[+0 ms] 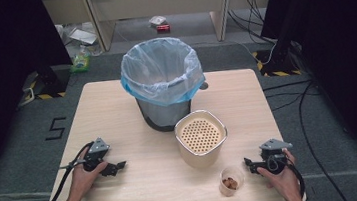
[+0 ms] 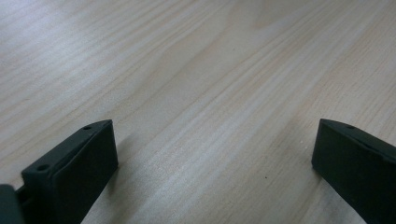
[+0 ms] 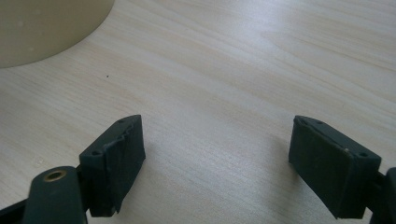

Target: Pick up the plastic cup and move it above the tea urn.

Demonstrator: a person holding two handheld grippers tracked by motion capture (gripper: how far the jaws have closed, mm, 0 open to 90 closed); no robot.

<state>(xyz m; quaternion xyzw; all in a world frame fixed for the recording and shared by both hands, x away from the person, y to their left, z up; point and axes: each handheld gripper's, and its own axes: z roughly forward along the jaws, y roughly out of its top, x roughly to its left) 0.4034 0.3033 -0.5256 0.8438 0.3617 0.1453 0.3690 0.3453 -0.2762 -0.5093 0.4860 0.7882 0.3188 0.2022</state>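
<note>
Tools [image 1: 119, 165] [image 1: 247, 162] gaping — cup [image 1: 231, 180] untouched.

Black "5" on floor [image 1: 55, 128]

The trash can [image 1: 160, 113] is hiding part of the table [image 1: 116, 102] near its far edge, and a small grey thing [image 1: 204, 85] is peeking out behind it, too hidden to identify. The cream container [image 3: 46, 28] is getting cut off by the right gripper view's top-left corner. The small cup's [image 1: 231, 179] brown contents are looking too small to tell.
</note>
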